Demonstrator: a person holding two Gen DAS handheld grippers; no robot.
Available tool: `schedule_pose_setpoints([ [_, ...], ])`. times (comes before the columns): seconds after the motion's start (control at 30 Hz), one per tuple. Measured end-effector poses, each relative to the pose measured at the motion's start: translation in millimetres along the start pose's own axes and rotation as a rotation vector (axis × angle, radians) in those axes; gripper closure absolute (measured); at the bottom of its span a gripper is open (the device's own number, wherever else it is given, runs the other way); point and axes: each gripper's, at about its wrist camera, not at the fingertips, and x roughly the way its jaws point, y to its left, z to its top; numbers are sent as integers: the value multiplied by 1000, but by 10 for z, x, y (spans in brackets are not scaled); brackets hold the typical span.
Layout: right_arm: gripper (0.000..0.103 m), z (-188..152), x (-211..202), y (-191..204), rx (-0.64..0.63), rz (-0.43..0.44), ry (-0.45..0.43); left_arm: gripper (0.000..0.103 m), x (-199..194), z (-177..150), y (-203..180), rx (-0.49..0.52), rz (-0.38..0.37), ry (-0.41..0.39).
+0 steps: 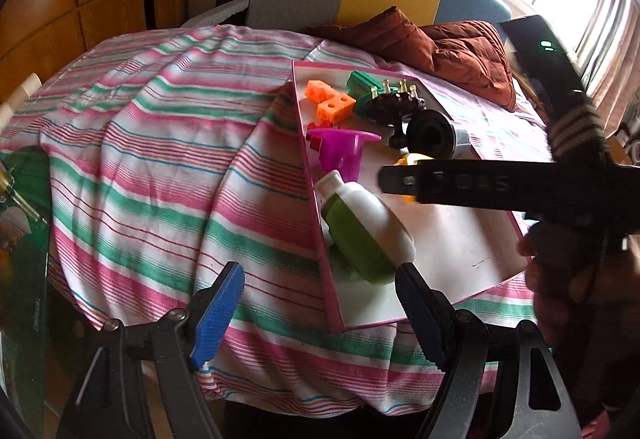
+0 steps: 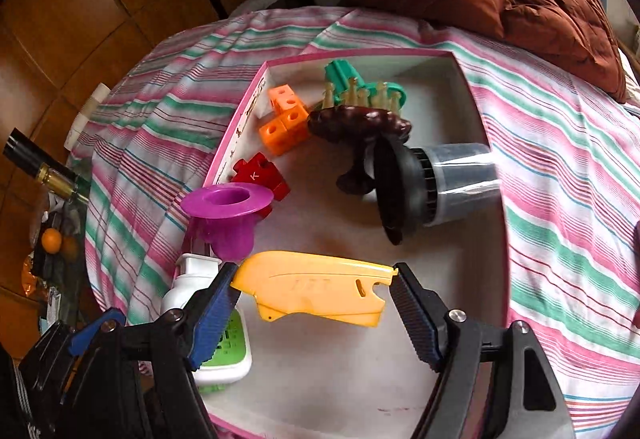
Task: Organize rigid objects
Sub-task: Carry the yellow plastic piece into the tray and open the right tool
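My right gripper (image 2: 314, 295) grasps the yellow plastic piece (image 2: 316, 293) end to end between its blue pads, holding it above the white floor of the pink-rimmed box (image 2: 476, 107). Beneath it in the box lie the purple funnel (image 2: 226, 211), red block (image 2: 260, 173), orange cubes (image 2: 284, 119), green comb-like toy (image 2: 360, 87), dark brown piece (image 2: 360, 123) and black-and-grey cylinder (image 2: 440, 187). My left gripper (image 1: 320, 303) is released, jaws wide and empty, over the striped cloth (image 1: 160, 143) at the box's near edge, just beside the white-and-green bottle (image 1: 360, 231).
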Motion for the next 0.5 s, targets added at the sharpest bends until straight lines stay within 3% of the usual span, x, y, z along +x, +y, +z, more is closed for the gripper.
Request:
schedule_pose_setpoints([
  [0.1, 24, -1, 117, 64, -9, -4, 27, 24, -1, -15, -4, 4, 4, -2],
  [0.5, 24, -30, 82, 16, 43, 42, -19, 25, -70, 14, 70, -14, 31, -28],
])
